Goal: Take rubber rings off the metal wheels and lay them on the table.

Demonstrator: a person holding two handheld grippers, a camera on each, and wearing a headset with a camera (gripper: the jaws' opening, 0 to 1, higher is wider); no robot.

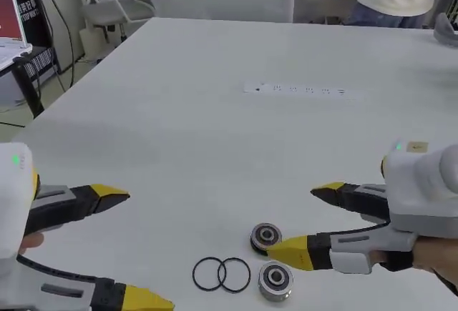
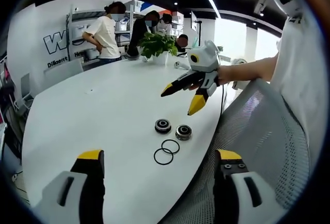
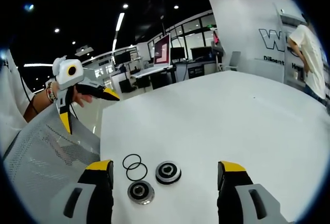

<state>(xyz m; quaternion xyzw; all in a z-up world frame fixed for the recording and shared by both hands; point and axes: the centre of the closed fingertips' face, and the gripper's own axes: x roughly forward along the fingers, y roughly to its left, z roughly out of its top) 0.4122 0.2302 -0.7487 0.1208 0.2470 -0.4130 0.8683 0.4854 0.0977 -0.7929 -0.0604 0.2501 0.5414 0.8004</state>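
Rubber rings (image 1: 222, 274), two of them, lie flat and overlapping on the white table (image 1: 215, 132), near its front edge. Two metal wheels (image 1: 266, 237) sit just beside them (on their right). The right gripper (image 1: 293, 219) is near the wheels and the left gripper (image 1: 136, 248) is well apart; both have wide, empty jaws.

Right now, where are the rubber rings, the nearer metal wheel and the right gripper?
rubber rings (image 1: 222, 263), head view, where the loops cross.
nearer metal wheel (image 1: 275, 279), head view, its hub.
right gripper (image 1: 291, 219), head view, midway between its fingertips.
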